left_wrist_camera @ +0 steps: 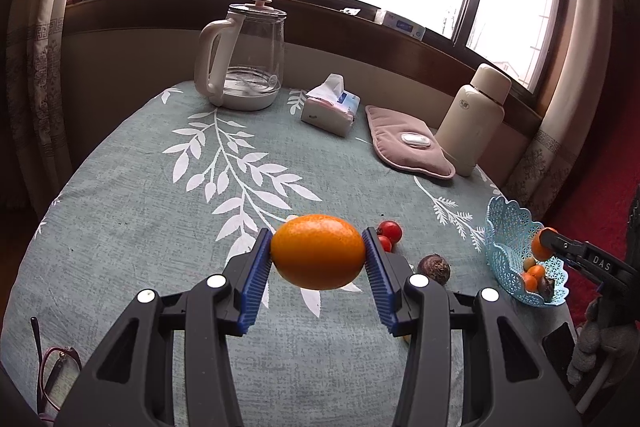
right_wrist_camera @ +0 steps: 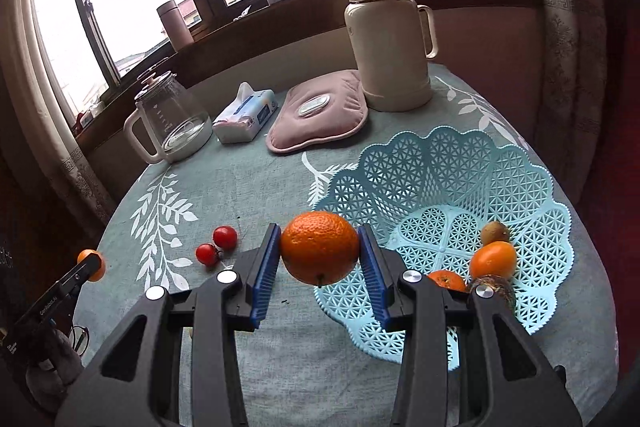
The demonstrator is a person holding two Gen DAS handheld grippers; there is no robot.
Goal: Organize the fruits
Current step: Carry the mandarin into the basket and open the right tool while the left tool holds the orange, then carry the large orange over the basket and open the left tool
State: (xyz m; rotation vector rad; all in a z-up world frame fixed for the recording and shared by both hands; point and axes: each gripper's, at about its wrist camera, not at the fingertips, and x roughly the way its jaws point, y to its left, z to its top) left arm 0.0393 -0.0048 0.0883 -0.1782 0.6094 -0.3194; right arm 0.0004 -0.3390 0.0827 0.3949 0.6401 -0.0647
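Glasses (left_wrist_camera: 52, 379) cut off at frame edge, brown fruit (right_wrist_camera: 494, 287) half hidden behind fingers (right_wrist_camera: 424, 303)

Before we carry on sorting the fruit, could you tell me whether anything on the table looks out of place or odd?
Only a pair of glasses lying near the table edge beside the left claw, away from the other household items. Nothing looks spilled or damaged; loose cherry tomatoes simply await sorting.

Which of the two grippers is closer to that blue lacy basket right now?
The right. The right gripper, clamped on an orange, is right at the blue basket rim. The left gripper, holding another orange, is off to the basket's left, past the cherry tomatoes.
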